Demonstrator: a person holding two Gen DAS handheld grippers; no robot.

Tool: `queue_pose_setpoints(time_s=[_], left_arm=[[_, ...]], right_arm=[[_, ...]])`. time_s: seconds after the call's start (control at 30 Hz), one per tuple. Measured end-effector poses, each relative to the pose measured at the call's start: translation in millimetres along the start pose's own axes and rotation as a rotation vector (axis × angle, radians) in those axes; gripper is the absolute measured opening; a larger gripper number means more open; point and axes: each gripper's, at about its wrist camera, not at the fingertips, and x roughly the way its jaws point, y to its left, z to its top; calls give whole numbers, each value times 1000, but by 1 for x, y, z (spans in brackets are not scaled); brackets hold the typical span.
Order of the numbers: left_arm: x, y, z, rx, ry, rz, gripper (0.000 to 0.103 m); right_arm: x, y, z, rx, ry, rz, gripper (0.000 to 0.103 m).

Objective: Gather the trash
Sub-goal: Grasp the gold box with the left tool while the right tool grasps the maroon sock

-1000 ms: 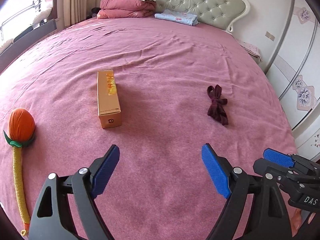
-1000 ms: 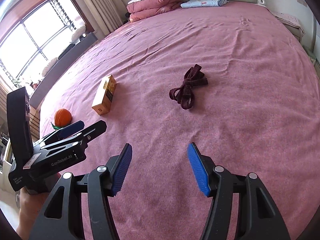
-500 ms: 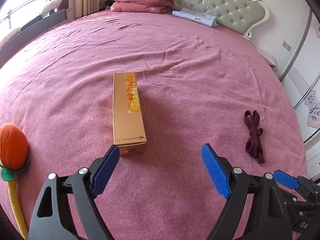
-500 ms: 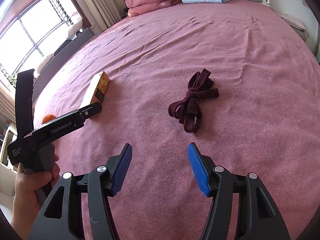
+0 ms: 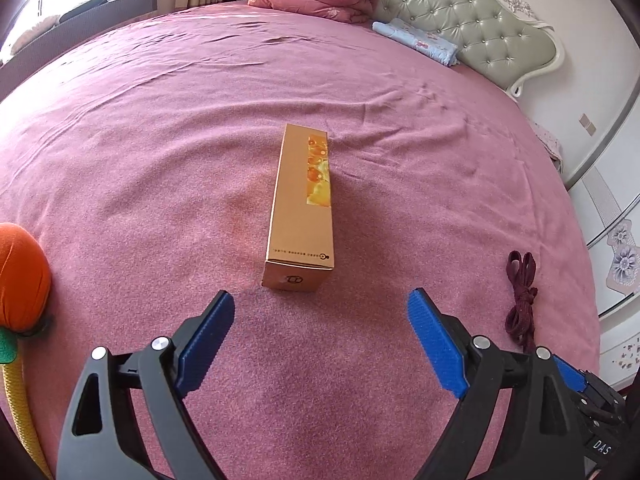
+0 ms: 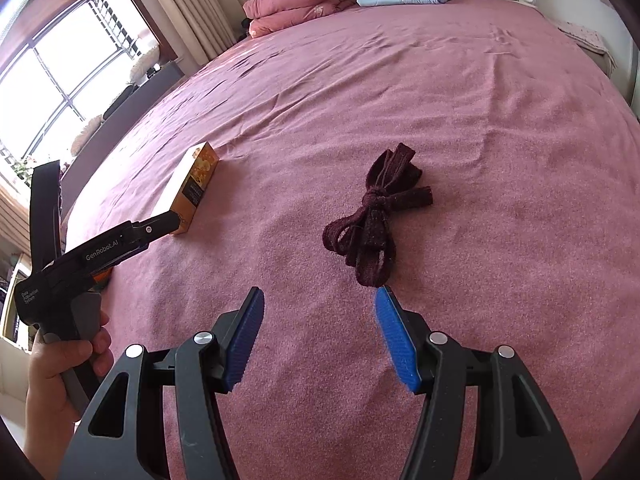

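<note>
Gold cardboard box (image 5: 300, 208) was lying flat on the pink bedspread (image 5: 160, 140) in the left wrist view, its near end just past the left gripper (image 5: 320, 312) at 12 o'clock. The blue pads were spread wide and opening further, nothing between them yet. Looked to me like the approach step: lining up on the box before grabbing it. Next move would be pushing forward so the pads straddle the box's narrow sides, then squeezing. Off at 9 o'clock sat an orange plush carrot toy (image 5: 20, 272), and at 3 o'clock a dark maroon cord (image 5: 520, 300), both well clear of the path.

Right wrist view: the right gripper (image 6: 318, 320) had its pads apart, about half spread, empty, with the knotted cord (image 6: 374, 220) just beyond at 12 o'clock and not touching. Probably its pickup target. The person's hand (image 6: 60, 368) held the left gripper's handle at 9 o'clock, near the box (image 6: 192, 188). Folded quilts (image 6: 300, 8) sat far off by the headboard.
</note>
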Motion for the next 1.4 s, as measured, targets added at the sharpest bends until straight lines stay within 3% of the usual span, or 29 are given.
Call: queue_pose_setpoints(time_s=[0.43,0.63,0.77,0.83,0.97,1.13,1.3,1.33,1.4], left_arm=[[26,-1,35,75,39,141,88],[36,-2,49,92,70,164,87],[48,-2,52,85,119,149,67],[56,0,51,66,150,133,45],[58,-3,47,102,143,161,36],[53,-9,41,124,127,121,36],[46,-23,32,121,121,6,36],[44,-26,30,116,120,-16,36],[38,-34,24,127,112,-40,36]], right_arm=[[10,-1,14,24,0,-10,58],[16,-1,21,24,1,-23,58],[20,-1,26,19,6,-31,58],[23,-1,28,24,7,-37,58],[27,-3,31,21,12,-45,58],[33,-8,34,36,19,-67,58],[47,-18,34,68,56,-98,55],[47,-17,34,60,53,-104,53],[47,-17,33,40,49,-133,36]])
